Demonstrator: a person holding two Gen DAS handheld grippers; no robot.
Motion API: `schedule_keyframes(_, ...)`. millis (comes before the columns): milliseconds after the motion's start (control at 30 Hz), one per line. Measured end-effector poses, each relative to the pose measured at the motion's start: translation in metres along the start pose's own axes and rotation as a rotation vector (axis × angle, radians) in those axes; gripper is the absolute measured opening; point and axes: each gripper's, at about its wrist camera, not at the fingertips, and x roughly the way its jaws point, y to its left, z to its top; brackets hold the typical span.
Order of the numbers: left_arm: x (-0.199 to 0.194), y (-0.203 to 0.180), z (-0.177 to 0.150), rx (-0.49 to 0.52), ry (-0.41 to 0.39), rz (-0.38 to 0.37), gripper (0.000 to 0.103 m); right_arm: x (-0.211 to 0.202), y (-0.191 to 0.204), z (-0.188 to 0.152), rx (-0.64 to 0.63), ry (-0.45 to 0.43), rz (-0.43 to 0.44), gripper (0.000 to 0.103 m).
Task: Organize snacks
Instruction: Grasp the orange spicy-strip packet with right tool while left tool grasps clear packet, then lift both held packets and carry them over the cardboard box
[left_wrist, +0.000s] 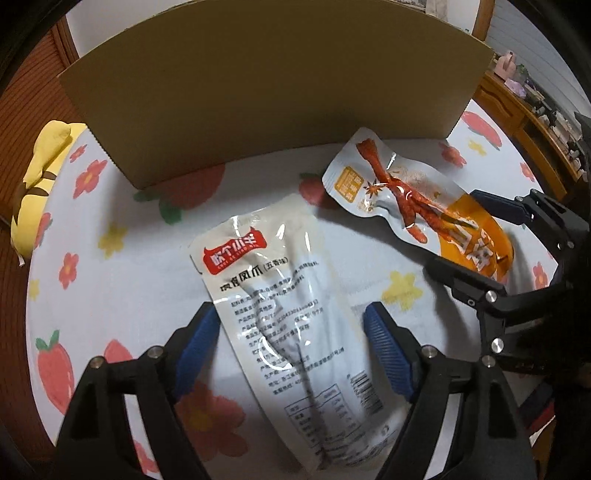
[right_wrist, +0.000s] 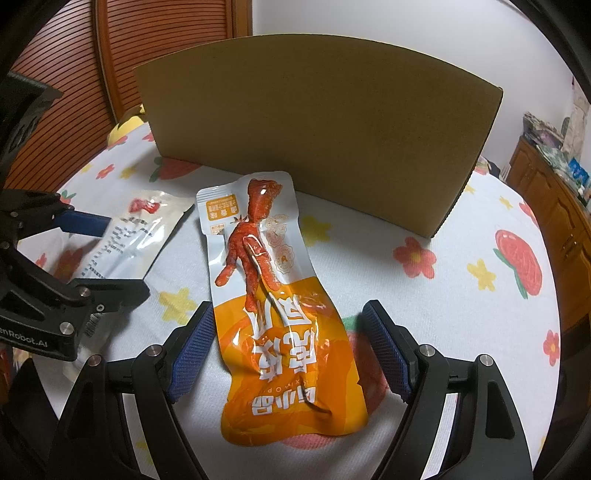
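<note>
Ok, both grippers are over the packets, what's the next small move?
Probably close both. The left gripper stands open astride the white packet, and the right gripper open astride the orange packet. Both packets lie flat on the tablecloth before the cardboard box.

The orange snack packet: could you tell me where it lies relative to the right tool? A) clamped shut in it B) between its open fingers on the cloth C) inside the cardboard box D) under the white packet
B: the orange snack packet lies flat on the cloth between the spread fingers of the right tool, with gaps on both sides.

Box interior (right_wrist: 325, 129) hidden behind wall
</note>
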Motion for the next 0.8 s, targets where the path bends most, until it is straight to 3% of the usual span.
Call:
schedule_keyframes(300,-0.002,-0.006,0.000,0.090,-0.024,-0.032,0.064,0.000,0.000,0.001,-0.001,0.000,-0.001,0.083)
schedule_keyframes(367,-0.004,-0.005,-0.002,0.098,-0.029,-0.036,0.055,0.001,0.000,0.002,0.003,0.002,-0.007,0.082)
schedule_keyframes(467,-0.004,-0.008,-0.004,0.127,-0.042,-0.017,0.053,0.003,0.002,0.004,0.008,0.008,-0.011,0.082)
schedule_keyframes(600,-0.006,-0.005,-0.009,0.127,-0.060,-0.005,0.052,0.001,0.005,0.006,0.003,0.009,-0.008,0.065)
schedule_keyframes(800,-0.011,0.014,-0.017,0.076,-0.087,-0.033,0.052,0.000,0.012,0.007,-0.025,0.023,0.012,0.057)
